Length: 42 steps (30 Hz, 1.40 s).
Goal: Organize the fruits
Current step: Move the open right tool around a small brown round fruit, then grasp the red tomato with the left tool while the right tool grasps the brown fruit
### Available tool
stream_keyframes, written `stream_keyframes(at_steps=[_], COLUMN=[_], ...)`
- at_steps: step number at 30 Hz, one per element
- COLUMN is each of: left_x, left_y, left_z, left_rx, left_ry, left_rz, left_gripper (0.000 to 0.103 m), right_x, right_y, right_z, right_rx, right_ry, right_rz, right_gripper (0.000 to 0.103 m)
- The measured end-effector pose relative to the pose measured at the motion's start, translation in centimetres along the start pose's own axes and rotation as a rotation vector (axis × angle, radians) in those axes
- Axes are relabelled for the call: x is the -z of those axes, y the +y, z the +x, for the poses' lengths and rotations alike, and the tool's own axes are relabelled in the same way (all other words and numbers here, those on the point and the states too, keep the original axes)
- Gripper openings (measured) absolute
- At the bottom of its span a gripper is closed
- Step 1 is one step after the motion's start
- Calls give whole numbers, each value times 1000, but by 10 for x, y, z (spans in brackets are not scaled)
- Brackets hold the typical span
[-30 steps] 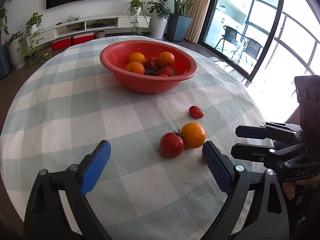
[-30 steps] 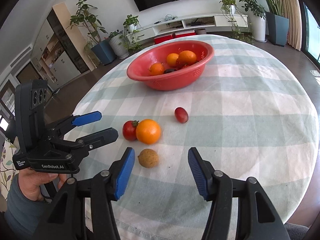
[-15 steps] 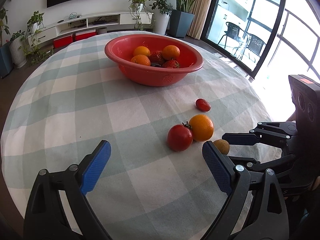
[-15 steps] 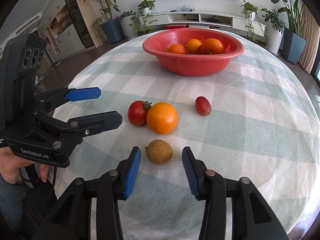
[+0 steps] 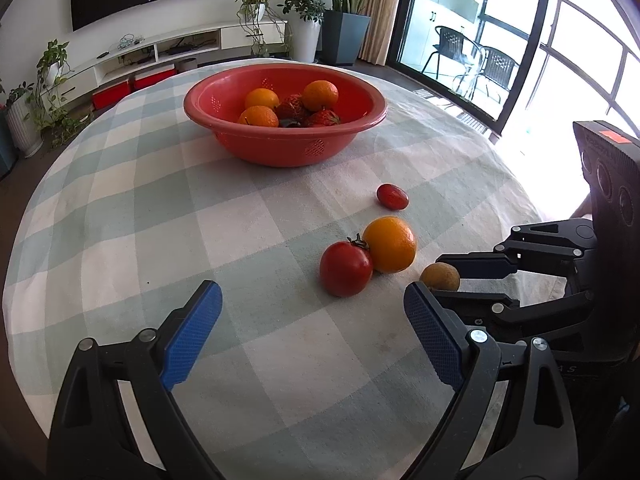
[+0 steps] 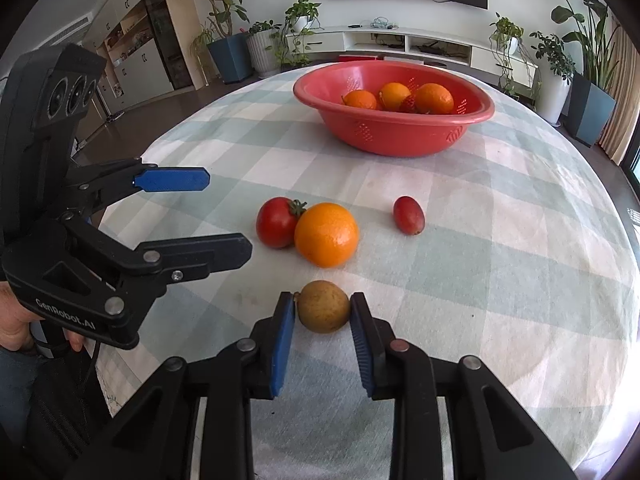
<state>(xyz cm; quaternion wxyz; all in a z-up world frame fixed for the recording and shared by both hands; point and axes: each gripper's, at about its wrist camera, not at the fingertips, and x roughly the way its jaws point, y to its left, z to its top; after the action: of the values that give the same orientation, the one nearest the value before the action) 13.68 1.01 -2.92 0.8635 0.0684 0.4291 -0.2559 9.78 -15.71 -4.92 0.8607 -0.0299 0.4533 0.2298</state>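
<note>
A red bowl (image 6: 400,136) at the far side of the round table holds oranges and strawberries; it also shows in the left wrist view (image 5: 280,148). On the cloth lie a red tomato (image 6: 276,222), an orange (image 6: 326,234), a small red oval fruit (image 6: 408,214) and a small brown fruit (image 6: 323,306). My right gripper (image 6: 323,320) has its blue pads closed against both sides of the brown fruit, which rests on the cloth. My left gripper (image 5: 312,336) is open and empty, hovering short of the tomato (image 5: 346,268).
The checked tablecloth (image 5: 160,208) covers the round table. The table edge (image 6: 600,400) runs close on the right. A TV shelf and potted plants (image 6: 300,36) stand beyond the table. A glass door (image 5: 480,40) is at the right.
My right gripper moved forward and closed its pads onto the brown fruit. The left gripper edged forward and stays open.
</note>
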Motion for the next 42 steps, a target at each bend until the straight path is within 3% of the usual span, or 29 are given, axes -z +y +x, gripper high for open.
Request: stream_keyframes(at_steps=[5,12,22,32,42], left_x=[-8,-12,-21,-21,-18], left_y=[-9,-18,-23,-22,-17], left_z=[6,25,42,47,43], left_rx=[7,21,49,80,87], left_ry=[34,105,141,135,126], left_rz=[69,175,261,250,219], left_gripper=[79,78,53,34,30], right_x=[0,0,1,1,1], right_y=[-18,-28,-31,-32,-33], right_z=[-9,-12,-15,-15,-15], right_rx=[-2,-20,-32,-31,-28], right_ry=[-33,-47,-53,-52,-55], right_rz=[87,148,166,167,170], right_gripper=[31,31,31,31,31])
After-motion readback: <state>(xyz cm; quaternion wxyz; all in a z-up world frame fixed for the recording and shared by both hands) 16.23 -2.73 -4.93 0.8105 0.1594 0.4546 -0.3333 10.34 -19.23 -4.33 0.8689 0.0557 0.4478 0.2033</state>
